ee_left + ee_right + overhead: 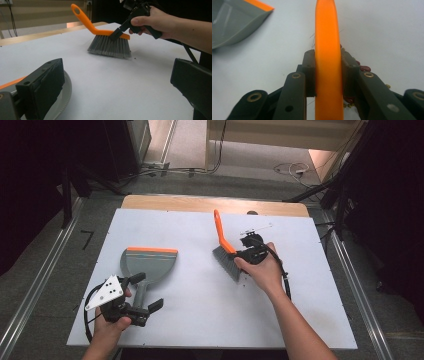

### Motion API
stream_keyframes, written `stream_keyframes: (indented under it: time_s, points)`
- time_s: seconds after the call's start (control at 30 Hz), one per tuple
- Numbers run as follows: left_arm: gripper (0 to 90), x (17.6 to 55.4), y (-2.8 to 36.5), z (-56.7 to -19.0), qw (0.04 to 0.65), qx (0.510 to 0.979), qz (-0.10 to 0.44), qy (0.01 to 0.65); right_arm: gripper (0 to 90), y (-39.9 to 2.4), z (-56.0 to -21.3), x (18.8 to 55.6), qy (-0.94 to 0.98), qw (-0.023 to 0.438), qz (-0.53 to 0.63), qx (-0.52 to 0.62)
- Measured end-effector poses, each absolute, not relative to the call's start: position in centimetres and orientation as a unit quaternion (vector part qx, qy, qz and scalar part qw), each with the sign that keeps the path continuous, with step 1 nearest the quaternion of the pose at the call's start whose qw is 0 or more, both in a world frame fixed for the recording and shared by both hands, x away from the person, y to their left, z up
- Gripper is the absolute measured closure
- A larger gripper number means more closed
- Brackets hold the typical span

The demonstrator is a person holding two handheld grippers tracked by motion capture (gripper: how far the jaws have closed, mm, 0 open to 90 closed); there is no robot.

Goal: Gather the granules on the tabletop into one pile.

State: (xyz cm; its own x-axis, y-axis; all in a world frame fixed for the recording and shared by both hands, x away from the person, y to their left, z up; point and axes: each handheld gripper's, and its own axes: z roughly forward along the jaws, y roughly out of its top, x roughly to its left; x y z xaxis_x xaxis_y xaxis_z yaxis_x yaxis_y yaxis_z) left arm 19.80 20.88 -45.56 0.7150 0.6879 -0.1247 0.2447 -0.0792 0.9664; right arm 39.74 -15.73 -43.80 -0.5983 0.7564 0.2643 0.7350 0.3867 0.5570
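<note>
My brush (227, 251) sits clamped in the right gripper (243, 256): both jaws press flat on the sides of its orange back, as I see plainly in the right gripper view, where the brush (328, 62) runs straight up between them. Its grey bristles (110, 46) point down onto the white table (200, 300), and the handle rises away from the gripper, tilted toward the far edge. A few small dark red bits (364, 68) lie on the table just beside the right-hand jaw.

Off to the side of that gripper lies the dustpan (149, 265), flat on the table, orange lip away from me. My left gripper (147, 291) hangs over the dustpan's handle with its jaws spread wide, one on each side of it, gripping nothing.
</note>
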Motion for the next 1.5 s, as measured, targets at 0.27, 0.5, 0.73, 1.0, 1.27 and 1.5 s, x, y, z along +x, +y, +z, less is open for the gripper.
stream_keyframes:
  time_s: [0.27,0.5,0.73,1.0,1.27,1.5]
  points:
    - [0.0,19.9,20.9,-45.6,0.594,0.709,0.186,0.331,68.3,-19.2,-42.8,37.9,0.901,-0.023,0.311,0.301]
    - [0.0,20.0,20.5,-45.6,0.592,0.712,0.185,0.329,68.3,-20.6,-44.5,38.4,0.921,-0.055,0.310,0.229]
    - [0.0,20.0,20.5,-45.8,0.590,0.714,0.184,0.330,68.3,-21.0,-44.8,40.4,0.920,-0.046,0.321,0.218]
    - [0.0,19.9,20.6,-45.8,0.591,0.711,0.185,0.333,68.3,-20.8,-44.3,41.6,0.916,-0.028,0.323,0.235]
    - [0.0,20.0,20.7,-45.8,0.592,0.710,0.185,0.333,68.3,-22.5,-42.2,39.5,0.895,-0.009,0.356,0.267]
    - [0.0,20.1,20.4,-45.8,0.590,0.713,0.186,0.332,68.3,-25.2,-41.1,37.4,0.862,0.032,0.385,0.328]
